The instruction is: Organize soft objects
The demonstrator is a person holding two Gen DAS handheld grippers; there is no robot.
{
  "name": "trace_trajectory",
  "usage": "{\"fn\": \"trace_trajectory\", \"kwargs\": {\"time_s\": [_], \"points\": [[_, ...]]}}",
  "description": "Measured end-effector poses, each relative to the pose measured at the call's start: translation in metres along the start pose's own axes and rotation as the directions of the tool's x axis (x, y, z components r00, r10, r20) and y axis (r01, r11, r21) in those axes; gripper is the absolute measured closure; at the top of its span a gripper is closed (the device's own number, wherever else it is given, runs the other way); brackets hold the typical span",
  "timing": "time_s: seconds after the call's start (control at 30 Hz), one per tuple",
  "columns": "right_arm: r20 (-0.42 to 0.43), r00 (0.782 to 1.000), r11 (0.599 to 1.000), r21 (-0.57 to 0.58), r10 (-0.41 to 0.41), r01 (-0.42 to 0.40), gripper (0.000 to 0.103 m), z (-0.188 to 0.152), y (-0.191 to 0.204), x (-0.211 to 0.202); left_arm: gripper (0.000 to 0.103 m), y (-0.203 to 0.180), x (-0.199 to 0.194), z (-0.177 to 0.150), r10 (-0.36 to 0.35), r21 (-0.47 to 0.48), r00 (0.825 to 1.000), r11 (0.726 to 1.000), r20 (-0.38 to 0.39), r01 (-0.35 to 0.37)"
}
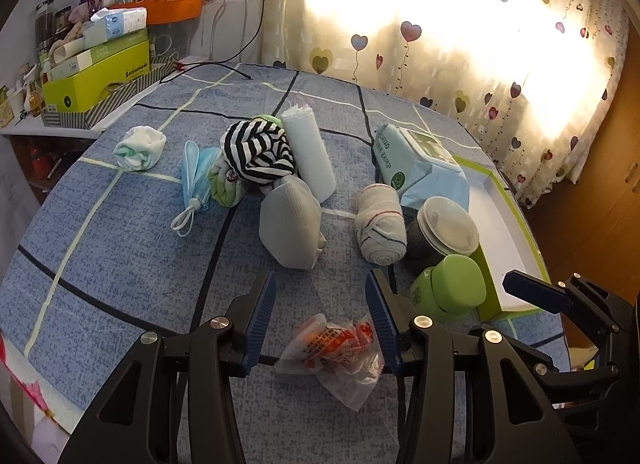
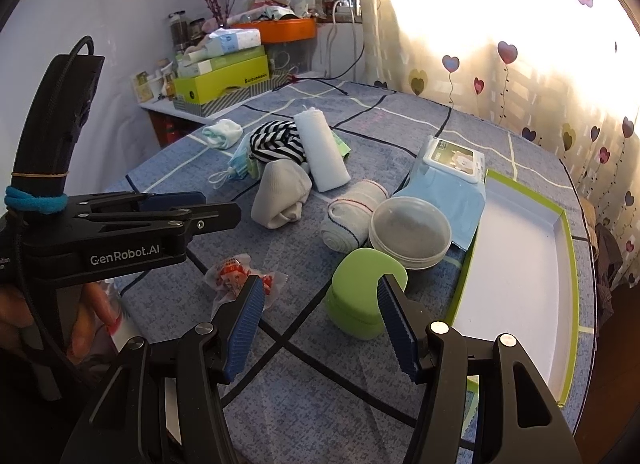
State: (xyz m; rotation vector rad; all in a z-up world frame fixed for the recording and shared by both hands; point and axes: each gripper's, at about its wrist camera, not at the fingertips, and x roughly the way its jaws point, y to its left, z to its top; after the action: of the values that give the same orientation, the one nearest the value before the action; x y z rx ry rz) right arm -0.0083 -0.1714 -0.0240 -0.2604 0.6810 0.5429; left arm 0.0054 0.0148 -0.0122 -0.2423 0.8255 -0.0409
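- Low in the left wrist view, the left gripper (image 1: pixel 322 316) hangs released, jaws spread either side of a crinkled snack wrapper (image 1: pixel 336 344), apparently lined up to pinch it.
- Low in the right view, the right gripper (image 2: pixel 320 318) is also released, nearing the green jar (image 2: pixel 360 296).
- Mid-frame, the soft things cluster: grey sock (image 1: pixel 292 224), rolled towel (image 1: pixel 380 224), striped cloth (image 1: pixel 258 152), face mask (image 1: pixel 196 180).
- At the right edge, the white tray (image 2: pixel 520 264) lies empty, likely their destination; open bedsheet (image 1: pixel 120 244) lies left.

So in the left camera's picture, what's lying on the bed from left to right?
White sock ball → blue face mask → striped cloth → striped rolled towel → lidded cup → white tray.
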Motion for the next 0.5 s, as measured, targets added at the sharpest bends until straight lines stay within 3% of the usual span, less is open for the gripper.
{"fn": "trace_trajectory", "kwargs": {"time_s": [0.5], "points": [[-0.006, 1.0, 1.0, -0.013, 0.009, -0.009, 0.044, 0.009, 0.002, 0.008, 0.055, 0.007, 0.01, 0.004, 0.011, 0.003, 1.0, 1.0, -0.013, -0.011]]}}
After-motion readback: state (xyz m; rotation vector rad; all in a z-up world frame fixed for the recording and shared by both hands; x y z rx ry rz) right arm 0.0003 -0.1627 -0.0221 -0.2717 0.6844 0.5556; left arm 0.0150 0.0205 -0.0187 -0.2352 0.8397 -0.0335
